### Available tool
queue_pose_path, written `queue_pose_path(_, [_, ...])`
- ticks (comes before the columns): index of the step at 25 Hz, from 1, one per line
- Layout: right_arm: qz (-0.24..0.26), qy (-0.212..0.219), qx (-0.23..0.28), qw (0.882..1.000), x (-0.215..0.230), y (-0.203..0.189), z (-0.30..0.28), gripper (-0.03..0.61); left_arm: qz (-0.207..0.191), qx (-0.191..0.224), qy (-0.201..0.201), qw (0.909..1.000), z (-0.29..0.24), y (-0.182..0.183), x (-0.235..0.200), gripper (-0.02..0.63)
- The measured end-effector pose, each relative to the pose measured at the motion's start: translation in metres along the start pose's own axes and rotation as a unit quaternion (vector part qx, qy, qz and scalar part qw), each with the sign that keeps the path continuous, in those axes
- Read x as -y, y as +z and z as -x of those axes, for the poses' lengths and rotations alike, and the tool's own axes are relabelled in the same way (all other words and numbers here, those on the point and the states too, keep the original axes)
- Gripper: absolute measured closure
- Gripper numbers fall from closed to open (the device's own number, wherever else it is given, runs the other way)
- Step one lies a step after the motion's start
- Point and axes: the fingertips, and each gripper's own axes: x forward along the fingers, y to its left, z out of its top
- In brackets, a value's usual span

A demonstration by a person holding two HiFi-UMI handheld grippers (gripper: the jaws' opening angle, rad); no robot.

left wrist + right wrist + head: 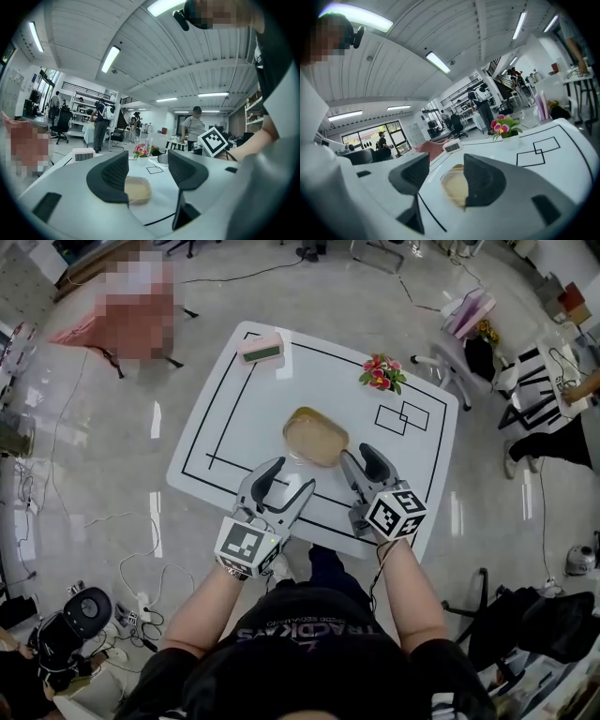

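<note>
- The tan bowl (316, 436) sits near the middle of the white table (225, 409), inside the black outline drawn on it. Its inside shows only its own pale bottom.
- The left gripper (289, 479) hovers just short of the bowl's near edge. Its jaws stand wide apart and hold nothing.
- The right gripper (361, 457) is just beside the bowl's right rim. Its jaws are also spread wide and grip nothing.
- A small white pot (512, 140) at the far right of the table holds pink and red flowers (381, 373).
- A small clock (262, 348) stands at the table's far edge, well apart from the bowl.
- Only the head view shows both grippers at once, along with the person's forearms.
- The left gripper view frames the bowl (138, 190) between its jaws and catches the right gripper's marker cube (213, 142).
- In the right gripper view, the right jaw covers part of the bowl (454, 187).
</note>
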Motion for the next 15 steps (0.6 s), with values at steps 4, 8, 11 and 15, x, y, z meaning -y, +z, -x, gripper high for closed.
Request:
queue_pose_path(4, [-0.02, -0.001, -0.014, 1.0, 0.014, -0.014, -0.004, 0.367, 0.006, -0.008, -0.002, 0.9999, -0.011, -0.007, 0.001, 0.356])
queue_pose_path(8, [-0.037, -0.008, -0.026, 0.999, 0.032, -0.027, -0.006, 0.367, 0.01, -0.019, -0.005, 0.9998, -0.023, -0.016, 0.003, 0.356])
queue_pose_path(11, [-0.065, -0.016, -0.031, 0.997, 0.047, -0.037, -0.007, 0.367, 0.01, -0.03, -0.008, 0.9995, -0.029, -0.022, 0.005, 0.356])
queue_pose_path(15, [-0.105, -0.022, -0.04, 0.993, 0.063, -0.052, -0.009, 0.367, 0.013, -0.04, -0.011, 0.9991, -0.038, -0.029, 0.005, 0.356])
